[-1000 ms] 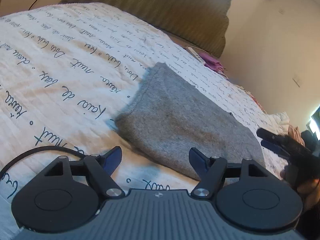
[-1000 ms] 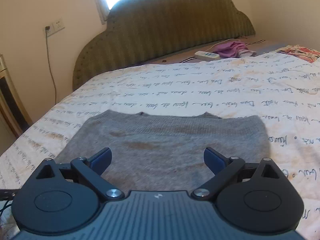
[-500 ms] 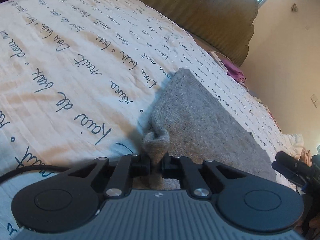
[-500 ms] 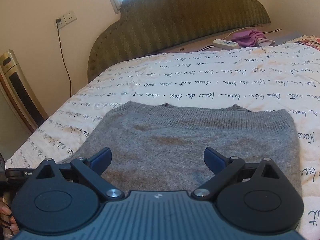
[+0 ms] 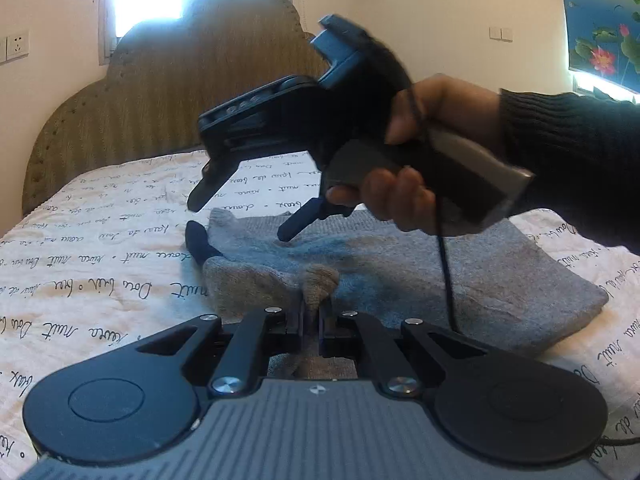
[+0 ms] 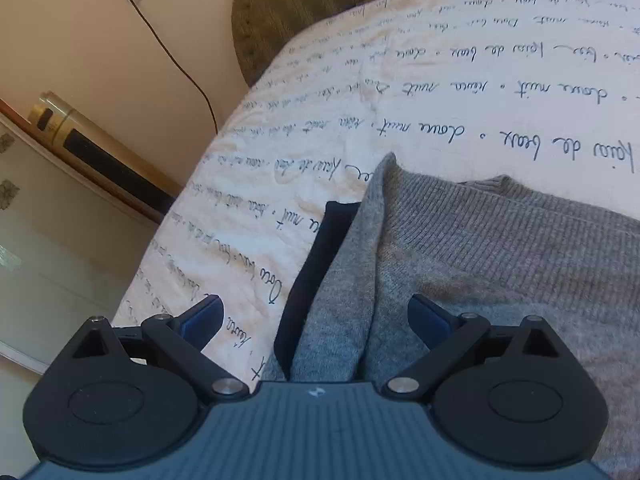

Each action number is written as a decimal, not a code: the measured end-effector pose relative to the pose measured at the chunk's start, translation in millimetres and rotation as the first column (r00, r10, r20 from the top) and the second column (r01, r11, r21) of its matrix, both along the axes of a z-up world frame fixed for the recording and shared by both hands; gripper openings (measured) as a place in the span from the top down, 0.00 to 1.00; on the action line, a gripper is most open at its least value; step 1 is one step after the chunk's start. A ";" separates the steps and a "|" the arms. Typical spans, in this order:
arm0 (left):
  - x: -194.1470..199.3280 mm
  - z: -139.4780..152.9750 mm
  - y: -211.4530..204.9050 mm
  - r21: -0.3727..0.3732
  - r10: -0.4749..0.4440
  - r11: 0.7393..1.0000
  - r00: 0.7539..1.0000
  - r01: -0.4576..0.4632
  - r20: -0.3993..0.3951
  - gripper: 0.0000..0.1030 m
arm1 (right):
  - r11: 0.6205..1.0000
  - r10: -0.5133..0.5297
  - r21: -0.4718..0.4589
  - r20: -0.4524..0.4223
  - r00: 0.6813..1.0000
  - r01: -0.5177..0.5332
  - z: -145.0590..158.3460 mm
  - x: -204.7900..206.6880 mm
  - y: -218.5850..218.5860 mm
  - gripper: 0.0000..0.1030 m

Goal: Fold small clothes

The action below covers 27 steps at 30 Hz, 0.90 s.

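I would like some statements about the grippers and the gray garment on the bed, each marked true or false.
1. The left gripper is shut on a bunch of the gray garment. True.
2. The right gripper is shut on the garment. False: it is open, over the garment's edge.
3. The garment lies on a bedspread printed with handwriting. True.
4. The bed has a red headboard. False: the headboard is olive-brown.
5. Something dark lies along the garment's edge. True.
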<state>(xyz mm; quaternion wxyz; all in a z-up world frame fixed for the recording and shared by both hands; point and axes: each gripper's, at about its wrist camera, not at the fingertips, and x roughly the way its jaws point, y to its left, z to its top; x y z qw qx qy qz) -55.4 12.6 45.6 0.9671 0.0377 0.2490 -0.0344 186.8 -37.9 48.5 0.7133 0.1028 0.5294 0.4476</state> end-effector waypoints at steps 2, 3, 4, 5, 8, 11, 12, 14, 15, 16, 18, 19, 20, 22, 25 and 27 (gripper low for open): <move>-1.1 -1.5 0.0 -0.008 -0.010 1.000 1.000 0.010 -0.005 0.96 | 1.000 0.016 -0.024 -0.030 0.999 -0.017 -7.6 6.3 12.4 0.04; -1.4 -2.5 0.1 -0.010 -0.015 1.000 1.000 0.015 -0.009 0.96 | 1.000 0.022 -0.021 -0.058 0.998 -0.023 -11.5 9.9 17.5 0.04; -1.3 -4.3 1.5 -0.010 -0.015 1.000 1.000 0.015 -0.013 0.96 | 0.999 0.024 -0.022 -0.071 0.997 -0.025 -13.3 11.9 21.8 0.04; -0.7 -5.9 1.8 -0.012 -0.013 1.000 1.000 0.013 -0.018 0.96 | 0.999 0.027 -0.027 -0.070 0.997 -0.029 -13.0 14.3 27.1 0.04; 0.4 -8.5 4.6 -0.025 -0.003 1.000 0.999 0.002 -0.035 0.96 | 0.996 0.072 -0.050 -0.043 0.996 -0.074 -8.3 13.5 47.5 0.03; 1.2 -10.7 5.2 -0.031 0.001 1.000 0.999 -0.003 -0.049 0.96 | 0.976 0.139 -0.178 0.059 0.988 -0.127 -4.7 6.9 78.5 0.04; 0.5 -10.7 5.5 -0.030 0.001 1.000 0.999 -0.003 -0.050 0.96 | 0.965 0.163 -0.223 0.102 0.981 -0.137 -3.8 3.5 87.1 0.04; 0.4 -10.9 5.7 -0.031 0.001 1.000 0.999 -0.003 -0.054 0.96 | 0.937 0.220 -0.311 0.181 0.959 -0.157 -5.7 -2.4 103.4 0.07; 0.3 -10.5 5.9 -0.030 0.002 1.000 0.998 -0.004 -0.055 0.96 | 0.924 0.245 -0.347 0.209 0.947 -0.162 -8.1 -5.3 109.5 0.14; 1.2 -9.6 5.7 -0.031 0.004 1.000 0.999 -0.006 -0.054 0.96 | 0.910 0.266 -0.382 0.236 0.935 -0.163 -10.5 -7.7 114.7 0.27; 1.7 -9.3 6.2 -0.031 0.006 0.999 0.999 -0.008 -0.054 0.96 | 0.884 0.304 -0.443 0.302 0.904 -0.149 -11.9 -10.6 117.6 0.51; 1.9 -9.6 6.1 -0.032 0.007 0.999 0.999 -0.009 -0.054 0.96 | 0.882 0.302 -0.449 0.308 0.902 -0.142 -10.8 -7.9 115.4 0.67; 2.0 -9.3 6.1 -0.033 0.007 0.999 0.999 -0.009 -0.053 0.96 | 0.888 0.293 -0.437 0.299 0.908 -0.143 -8.8 -2.8 110.2 0.75; 1.3 -7.7 4.7 -0.032 0.005 0.999 0.999 -0.006 -0.051 0.96 | 0.907 0.277 -0.390 0.275 0.920 -0.157 -4.6 4.0 97.4 0.89; 0.2 -1.7 -0.9 -0.030 -0.013 0.999 0.999 0.012 -0.038 0.96 | 0.936 0.248 -0.316 0.280 0.927 -0.155 5.0 5.2 72.4 0.91; 0.8 3.6 -6.3 -0.032 -0.036 0.999 0.999 0.035 -0.028 0.96 | 0.958 0.204 -0.252 0.278 0.938 -0.134 13.9 9.7 45.0 0.91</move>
